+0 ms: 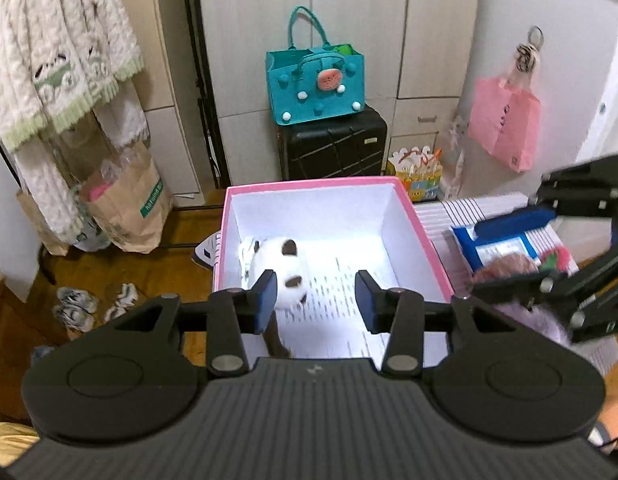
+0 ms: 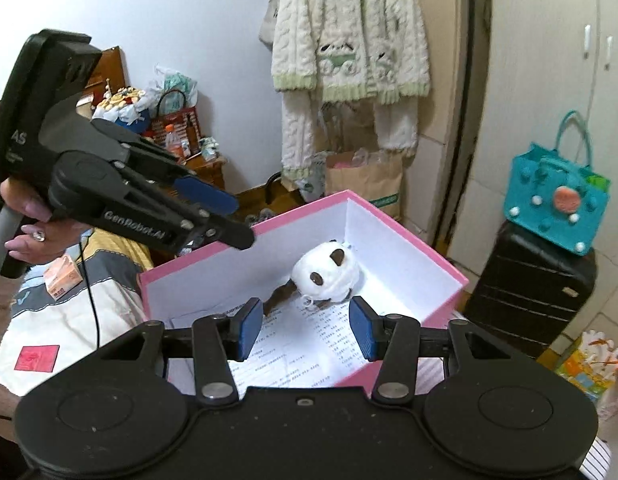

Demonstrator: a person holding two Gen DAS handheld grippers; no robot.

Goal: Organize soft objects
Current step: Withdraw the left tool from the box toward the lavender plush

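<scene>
Black left gripper [image 2: 233,216], at left in the right wrist view: white lettering "GenRobot.AI" along one finger arm; "AS" on its upright body, the letters before it cut off. White printed sheet [image 2: 301,344] lining the pink cardboard box [image 2: 425,312]: rows of small text, too fine to read.

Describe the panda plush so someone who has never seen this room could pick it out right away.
Find the open pink box with white walls inside, in front of the black suitcase. The panda plush lies inside on printed paper, the only round white toy with dark ears there.
</scene>
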